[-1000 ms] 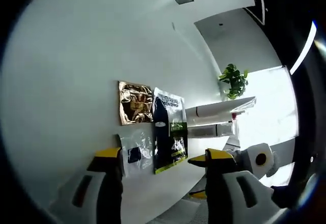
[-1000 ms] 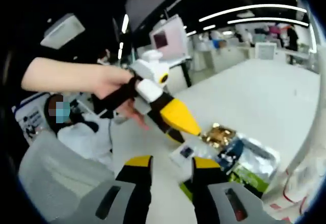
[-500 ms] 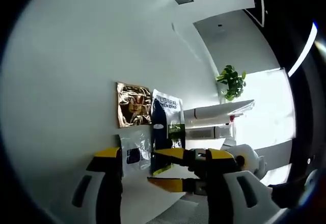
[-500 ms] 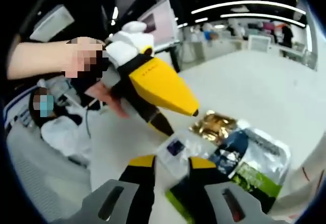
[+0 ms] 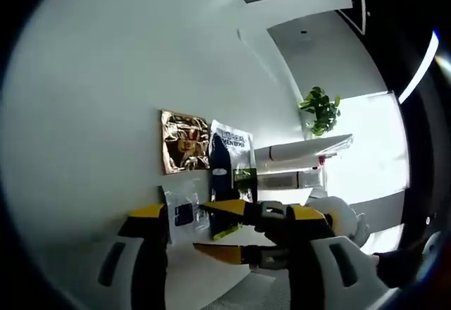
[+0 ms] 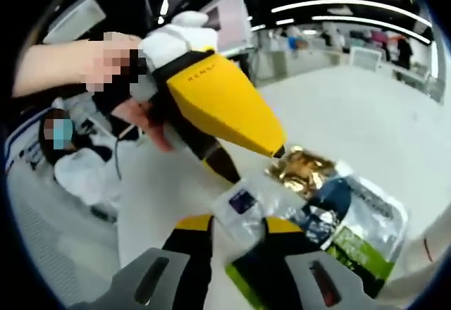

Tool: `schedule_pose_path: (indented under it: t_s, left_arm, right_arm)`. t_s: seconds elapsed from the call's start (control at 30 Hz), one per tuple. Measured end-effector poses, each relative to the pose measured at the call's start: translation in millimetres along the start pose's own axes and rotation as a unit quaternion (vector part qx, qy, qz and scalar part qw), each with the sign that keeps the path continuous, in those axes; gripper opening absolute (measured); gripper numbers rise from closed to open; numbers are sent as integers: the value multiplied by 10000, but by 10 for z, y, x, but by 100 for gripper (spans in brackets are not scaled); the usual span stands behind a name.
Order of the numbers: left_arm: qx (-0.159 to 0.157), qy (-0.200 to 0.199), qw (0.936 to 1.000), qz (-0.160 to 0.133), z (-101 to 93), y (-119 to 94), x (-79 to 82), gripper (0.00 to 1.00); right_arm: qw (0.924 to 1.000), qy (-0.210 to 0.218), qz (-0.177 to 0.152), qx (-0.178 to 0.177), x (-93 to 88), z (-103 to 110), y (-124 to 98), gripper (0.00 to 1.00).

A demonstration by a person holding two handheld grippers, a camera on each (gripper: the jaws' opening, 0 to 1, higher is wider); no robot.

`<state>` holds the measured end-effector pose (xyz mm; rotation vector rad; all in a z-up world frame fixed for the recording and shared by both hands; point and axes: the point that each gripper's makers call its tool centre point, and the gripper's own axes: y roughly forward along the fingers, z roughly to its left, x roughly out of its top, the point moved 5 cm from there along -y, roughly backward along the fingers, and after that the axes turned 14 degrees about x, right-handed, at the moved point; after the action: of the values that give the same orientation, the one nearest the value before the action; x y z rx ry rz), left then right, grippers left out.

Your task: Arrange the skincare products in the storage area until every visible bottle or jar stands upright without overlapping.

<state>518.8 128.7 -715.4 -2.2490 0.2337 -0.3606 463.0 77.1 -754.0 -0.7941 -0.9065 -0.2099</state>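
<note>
Three flat packets lie side by side on the white table: a gold foil sachet, a large silver and blue pouch with a green label, and a small clear sachet with a dark square in it. In the left gripper view we see them touching or slightly overlapping at their edges, all lying flat, none upright.

Our left gripper frames that view with its jaws set wide apart, nothing between them; the clear sachet sits just beyond them. The right gripper comes in from the right, its two yellow jaws parted a little, one over the lower edge of the pouch, the other over bare table.

In the right gripper view our right gripper shows a narrow gap between its tips, with the clear sachet and the pouch's green corner just ahead; we cannot tell whether it touches either. The left gripper reaches in from the left, a hand on its grip, its yellow tip just above the gold sachet.

A potted plant stands beyond a shelf at the table's far end.
</note>
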Motion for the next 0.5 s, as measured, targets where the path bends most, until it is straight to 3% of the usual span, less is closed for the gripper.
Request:
schedule_pose_path:
  t_s: [0.2, 0.3, 0.5]
  left_arm:
    - [97, -96, 9989, -446, 118, -269, 151, 64]
    - [258, 37, 9969, -739, 161, -387, 155, 64]
    - [335, 341, 9960, -761, 166, -444, -86, 66]
  right_arm:
    - [9999, 94, -74, 18, 2, 6, 1, 28]
    - [9993, 306, -174, 115, 45, 46, -2, 37]
    - [9990, 356, -220, 180, 14, 121, -142, 42]
